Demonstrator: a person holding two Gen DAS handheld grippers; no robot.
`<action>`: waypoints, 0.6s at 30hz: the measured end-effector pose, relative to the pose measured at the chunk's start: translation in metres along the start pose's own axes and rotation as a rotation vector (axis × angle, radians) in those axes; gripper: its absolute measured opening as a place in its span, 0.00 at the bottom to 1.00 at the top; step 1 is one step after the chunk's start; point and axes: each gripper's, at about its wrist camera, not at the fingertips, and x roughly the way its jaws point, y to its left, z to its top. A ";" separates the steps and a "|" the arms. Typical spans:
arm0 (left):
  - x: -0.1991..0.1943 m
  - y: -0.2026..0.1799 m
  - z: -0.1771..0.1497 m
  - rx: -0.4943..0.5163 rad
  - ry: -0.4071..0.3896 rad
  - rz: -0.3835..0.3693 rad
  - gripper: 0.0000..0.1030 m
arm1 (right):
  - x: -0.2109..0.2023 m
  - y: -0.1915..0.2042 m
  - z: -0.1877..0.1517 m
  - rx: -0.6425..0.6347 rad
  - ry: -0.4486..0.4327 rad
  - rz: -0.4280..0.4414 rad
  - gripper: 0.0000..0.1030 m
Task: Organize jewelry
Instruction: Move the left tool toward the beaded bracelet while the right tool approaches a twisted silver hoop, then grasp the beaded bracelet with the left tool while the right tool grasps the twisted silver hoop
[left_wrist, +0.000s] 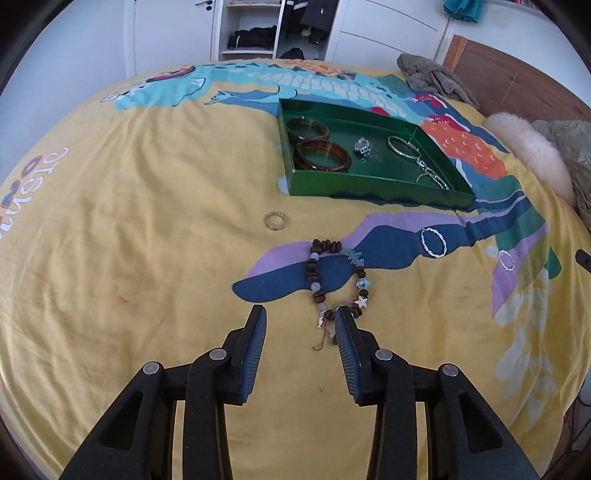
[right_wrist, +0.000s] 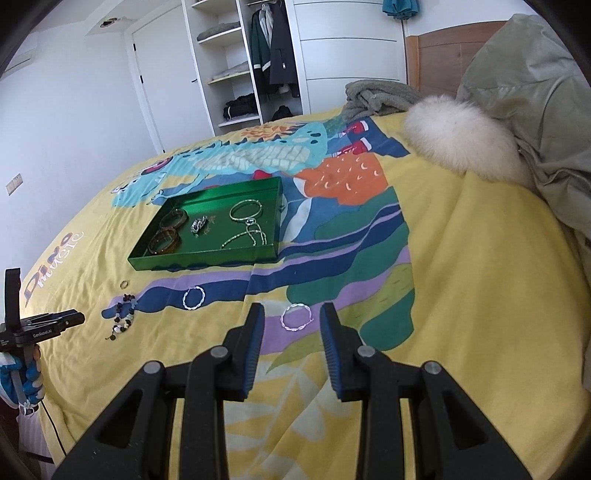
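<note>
On a bed (left_wrist: 110, 229) spread with a yellow dinosaur-print cover, a small plain ring (left_wrist: 276, 221) lies alone at left, near the front edge of a shallow green tray (right_wrist: 207, 256). Inside the tray, two amber-brown bangles (left_wrist: 321, 155) sit at the left end, a chunky silver ring (left_wrist: 362, 147) in the middle, and a thin silver bangle (left_wrist: 403, 147) with a tangle of silver chain (left_wrist: 432, 177) at the right. The left gripper (left_wrist: 301, 314) hovers low with its jaws spread and nothing between the pads; its right fingertip (left_wrist: 341, 314) overlaps the near end of a beaded bracelet (left_wrist: 334, 273) of brown wooden beads, pale stones and a white star charm, though contact cannot be confirmed. Further right, two twisted silver hoops lie flat on the cover: the left hoop (right_wrist: 193, 297) on a dark blue patch, the right hoop (right_wrist: 296, 316) framed between the open, empty jaws of the right gripper (right_wrist: 291, 314), just beyond its tips. A white fur cushion (right_wrist: 461, 140) and a grey-green quilt (right_wrist: 535, 92) are heaped at far right against a wooden headboard (right_wrist: 439, 55); an open white wardrobe (right_wrist: 236, 66) of clothes stands behind.
</note>
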 end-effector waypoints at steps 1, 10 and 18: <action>0.008 -0.002 0.001 -0.002 0.012 -0.002 0.36 | 0.008 0.000 -0.001 -0.005 0.013 0.001 0.29; 0.054 -0.012 0.012 -0.006 0.071 0.000 0.35 | 0.091 -0.012 -0.014 -0.018 0.150 -0.005 0.29; 0.068 -0.014 0.009 0.016 0.079 0.019 0.34 | 0.143 -0.017 -0.014 -0.053 0.222 -0.010 0.29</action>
